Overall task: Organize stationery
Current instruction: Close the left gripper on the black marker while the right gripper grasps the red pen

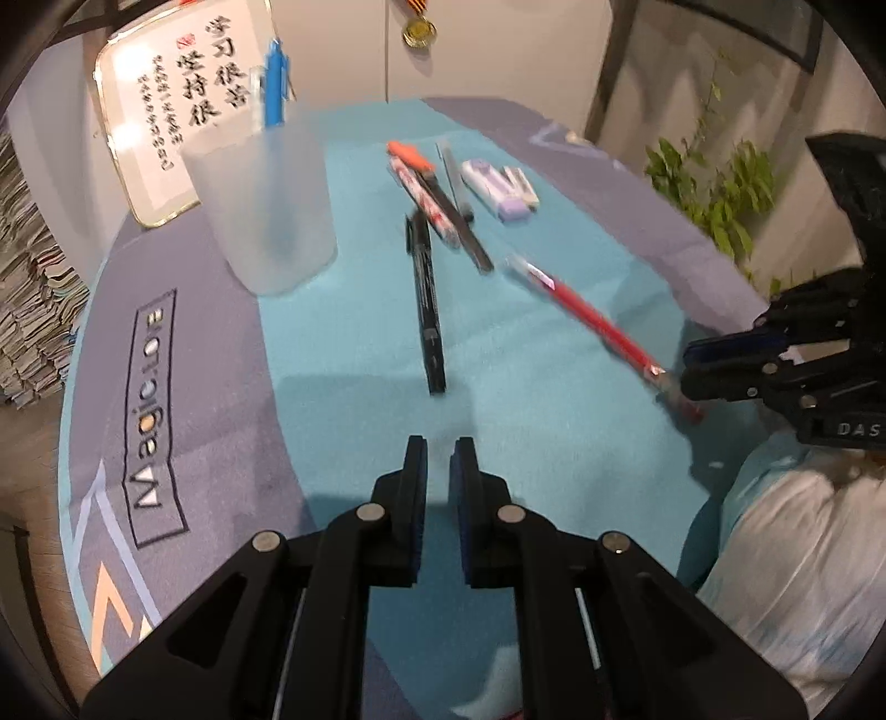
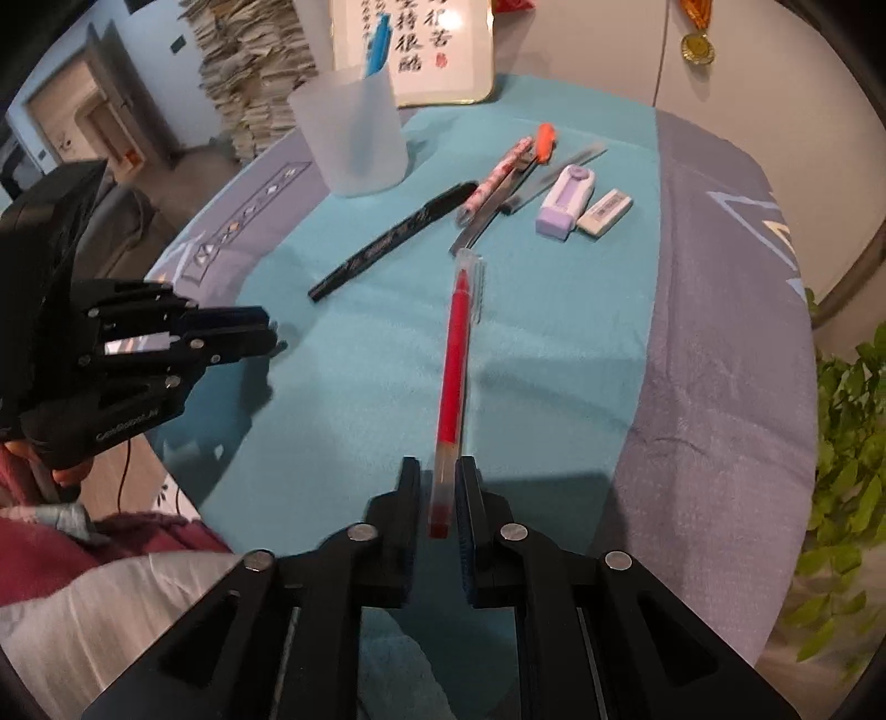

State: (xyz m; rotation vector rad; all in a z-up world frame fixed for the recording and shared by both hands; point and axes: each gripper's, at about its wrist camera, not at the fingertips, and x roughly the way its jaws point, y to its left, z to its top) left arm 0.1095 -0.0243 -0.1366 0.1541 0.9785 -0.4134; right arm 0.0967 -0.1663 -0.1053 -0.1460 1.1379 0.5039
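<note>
Two grippers over a round table (image 2: 720, 310) with a grey-purple printed cover and a teal cloth (image 2: 360, 387) laid down the middle. Biggest thing on it is a frosted plastic cup (image 2: 354, 138) at the far end of the cloth, with a blue pen (image 2: 377, 39) standing in it. Behind that leans a framed calligraphy sign (image 2: 432, 50), and a stack of papers (image 2: 249, 61) piles up off to the side.

The right gripper (image 2: 437, 487) is clamped on a red pen (image 2: 455, 360), pinching its clear tail end between the pads, so the pen sticks out forward over the cloth with its capped end toward the other stationery. The left gripper (image 1: 440, 459) has its jaws pulled nearly together with nothing between them, hovering over bare cloth.

Still lying on the cloth: a long black pen (image 1: 426, 299) by itself, just beside the cup, then a loose bundle with a flower-patterned pen (image 2: 495, 180), an orange-capped pen (image 2: 545, 141) and a grey one (image 2: 559, 177), overlapping each other. Next to those sit a purple correction tape (image 2: 567, 202) and a small white eraser (image 2: 606, 213), side by side.
</note>
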